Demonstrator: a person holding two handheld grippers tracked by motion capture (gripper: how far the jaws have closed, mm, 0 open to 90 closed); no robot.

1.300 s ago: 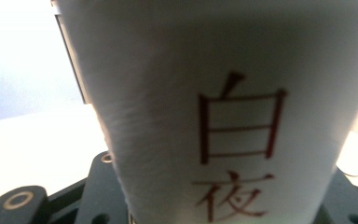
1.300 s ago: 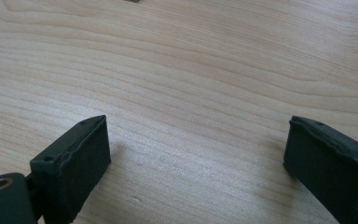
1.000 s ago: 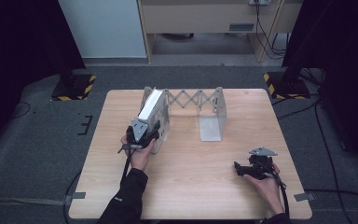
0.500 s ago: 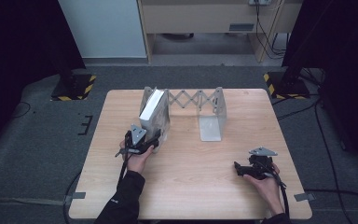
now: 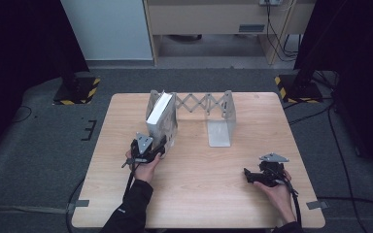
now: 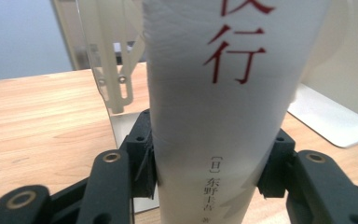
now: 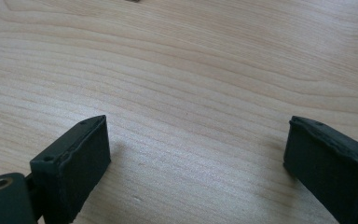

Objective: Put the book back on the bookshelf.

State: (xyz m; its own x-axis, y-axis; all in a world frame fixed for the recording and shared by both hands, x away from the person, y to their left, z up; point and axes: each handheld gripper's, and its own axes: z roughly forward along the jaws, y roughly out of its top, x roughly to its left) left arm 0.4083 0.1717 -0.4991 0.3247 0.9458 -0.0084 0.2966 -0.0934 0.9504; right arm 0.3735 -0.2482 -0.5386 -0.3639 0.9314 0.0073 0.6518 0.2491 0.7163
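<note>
A white book (image 5: 159, 116) with red characters on its spine (image 6: 223, 116) stands upright at the left end of a white accordion book rack (image 5: 204, 104). My left gripper (image 5: 161, 145) holds the book low on its spine. In the left gripper view its black pads (image 6: 144, 163) press both sides of the book, and the jaws (image 6: 209, 168) have just been closing on it. My right gripper (image 5: 246, 174) rests near the table's front right. Its pads (image 7: 74, 163) stand wide open over bare wood, with nothing between them (image 7: 198, 149).
The rack's right end plate (image 5: 222, 124) stands with a flat foot on the wooden table (image 5: 213, 204). Dark floor surrounds the table; stands with yellow-black bases (image 5: 75, 92) sit at the far corners.
My left gripper has slipped a little toward the near edge, staying at the book's lower spine. The book and the right gripper have kept their places.
</note>
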